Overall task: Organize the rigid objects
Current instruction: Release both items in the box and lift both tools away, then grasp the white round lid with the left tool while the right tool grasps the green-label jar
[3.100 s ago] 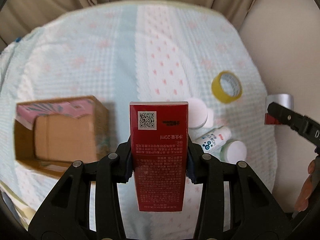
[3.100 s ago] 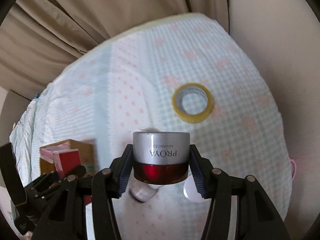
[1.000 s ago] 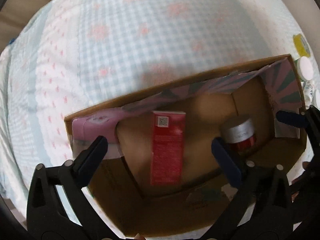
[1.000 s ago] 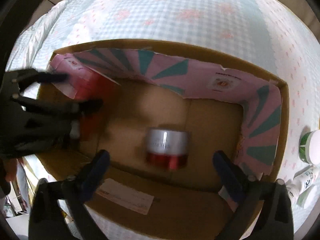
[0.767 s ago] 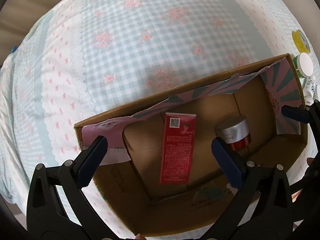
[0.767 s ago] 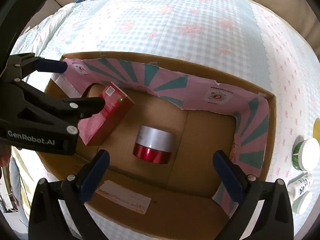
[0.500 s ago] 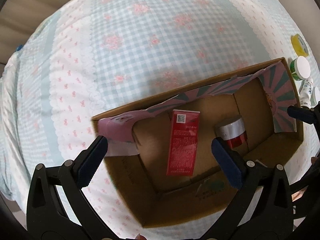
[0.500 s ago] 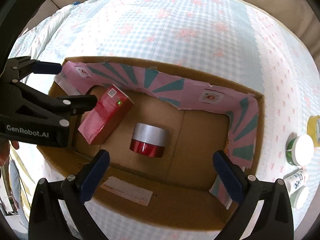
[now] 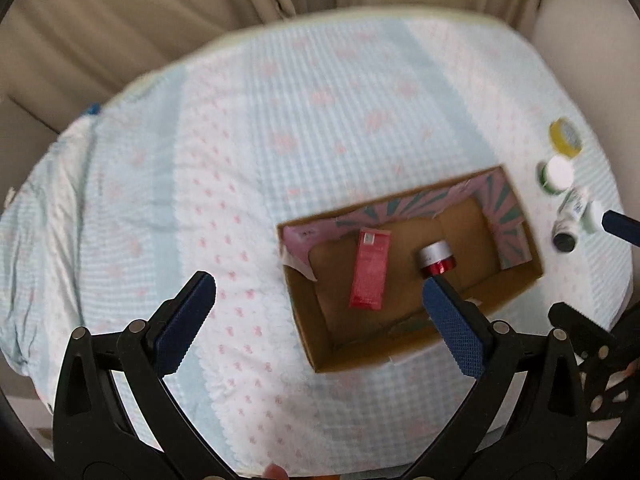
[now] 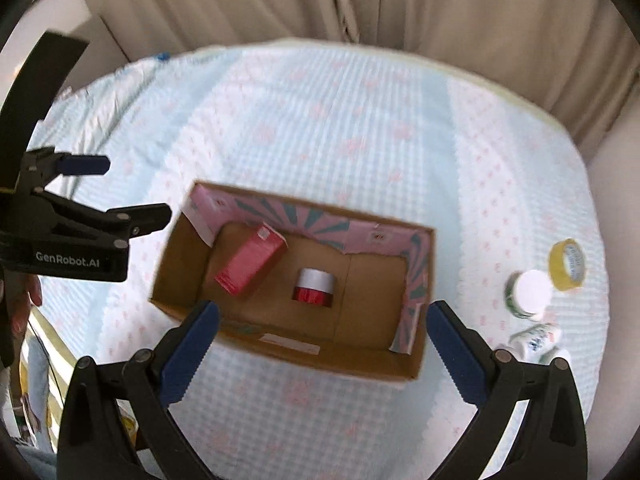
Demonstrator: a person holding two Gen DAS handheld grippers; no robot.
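Observation:
An open cardboard box (image 9: 516, 288) (image 10: 176, 256) with a pink and teal lining stands on a round table. In it lie a red carton (image 9: 370, 268) (image 10: 250, 258) and a silver-lidded red jar (image 9: 437, 260) (image 10: 314, 285). My left gripper (image 9: 320, 316) is open and empty, high above the table and left of the box; it also shows in the right wrist view (image 10: 116, 188). My right gripper (image 10: 322, 340) is open and empty above the box's near wall.
Right of the box lie a yellow tape roll (image 10: 567, 265) (image 9: 566, 138), a white-lidded green jar (image 10: 528, 292) (image 9: 557, 174) and a small white bottle (image 10: 534, 340) (image 9: 570, 216). The table has a blue checked cloth (image 10: 340, 120). Beige curtains hang behind.
Both grippers let go of the carton and the jar in the box, opened, and have drawn up and back from it. The box now looks smaller in both views.

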